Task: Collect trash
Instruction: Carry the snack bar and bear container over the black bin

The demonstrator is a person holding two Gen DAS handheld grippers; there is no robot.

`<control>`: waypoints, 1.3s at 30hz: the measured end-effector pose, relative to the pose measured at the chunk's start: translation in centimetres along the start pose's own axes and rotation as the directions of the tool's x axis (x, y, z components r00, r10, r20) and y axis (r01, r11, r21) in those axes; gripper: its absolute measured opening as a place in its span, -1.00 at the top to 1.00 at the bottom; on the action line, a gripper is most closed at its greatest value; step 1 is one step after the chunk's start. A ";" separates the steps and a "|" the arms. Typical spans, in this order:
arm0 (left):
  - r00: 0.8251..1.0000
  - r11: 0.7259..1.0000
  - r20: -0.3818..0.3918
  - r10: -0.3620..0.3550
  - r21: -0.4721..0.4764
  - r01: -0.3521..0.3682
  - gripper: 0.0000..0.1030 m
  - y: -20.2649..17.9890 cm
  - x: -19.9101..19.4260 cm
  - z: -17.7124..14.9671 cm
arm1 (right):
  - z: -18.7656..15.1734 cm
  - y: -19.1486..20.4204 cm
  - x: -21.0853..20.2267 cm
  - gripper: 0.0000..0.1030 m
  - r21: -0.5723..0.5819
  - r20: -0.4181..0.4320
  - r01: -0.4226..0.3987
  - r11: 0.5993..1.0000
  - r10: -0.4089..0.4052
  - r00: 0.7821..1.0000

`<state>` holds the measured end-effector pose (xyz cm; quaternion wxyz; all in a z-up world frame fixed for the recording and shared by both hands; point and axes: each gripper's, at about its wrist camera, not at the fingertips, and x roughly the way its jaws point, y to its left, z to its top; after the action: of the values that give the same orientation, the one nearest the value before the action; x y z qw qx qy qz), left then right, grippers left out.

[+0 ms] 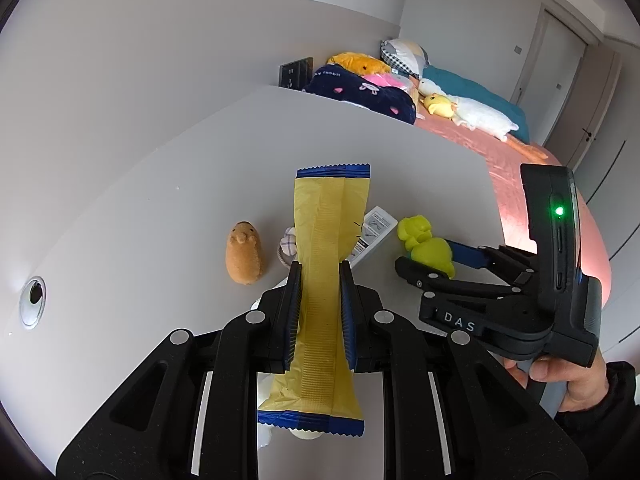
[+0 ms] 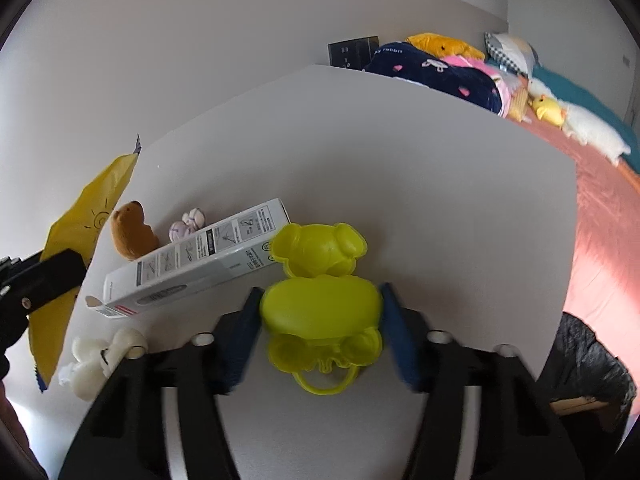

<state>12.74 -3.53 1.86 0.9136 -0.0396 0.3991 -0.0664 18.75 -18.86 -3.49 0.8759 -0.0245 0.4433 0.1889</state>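
While the left tool (image 1: 320, 312) stays out of the way above the counter (image 1: 160, 208), its pads are clamped on a yellow wrapper (image 1: 324, 280) with blue serrated ends, which stands upright between them and clear of the surface. Beyond it lie a brown plush (image 1: 244, 256), a small checked ball (image 1: 287, 246) and a white box (image 1: 372, 236). To the right, a hand (image 1: 568, 380) holds the right tool (image 1: 424, 256), its fingers on either side of a green bear-shaped case (image 1: 426, 246). A bed (image 1: 520, 168) with soft toys lies behind.

In the right wrist view, the right tool (image 2: 320, 316) straddles the case (image 2: 320, 304), which lies open on the counter (image 2: 400, 160). The blue pads sit just beside its lower half, partly closed; whether they press on it I cannot tell. The box (image 2: 192, 264) touches the case's upper left. A white plush (image 2: 100, 356) lies at lower left, and the wrapper (image 2: 92, 232) shows at the left edge.
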 end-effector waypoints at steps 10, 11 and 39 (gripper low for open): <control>1.000 1.000 0.007 -0.014 0.012 0.014 0.66 -0.3 -0.6 0.0 | -0.4 -0.8 -2.0 -0.11 0.030 0.039 -0.029 0.999 0.028 0.999; 1.000 1.000 0.008 -0.015 0.013 0.014 0.66 -0.4 -0.6 0.0 | -0.4 -0.9 -2.3 -0.11 0.033 0.041 -0.032 0.999 0.030 0.999; 0.997 0.994 -0.002 -0.072 0.079 0.072 0.66 -7.3 -0.9 -0.7 | -3.9 -5.3 -10.0 -0.11 0.117 0.147 -0.068 0.991 0.050 0.988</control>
<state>11.00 -10.61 2.91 0.9116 -0.0178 0.3942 -0.1152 12.35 -27.71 1.33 0.8995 0.0558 0.3901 0.1887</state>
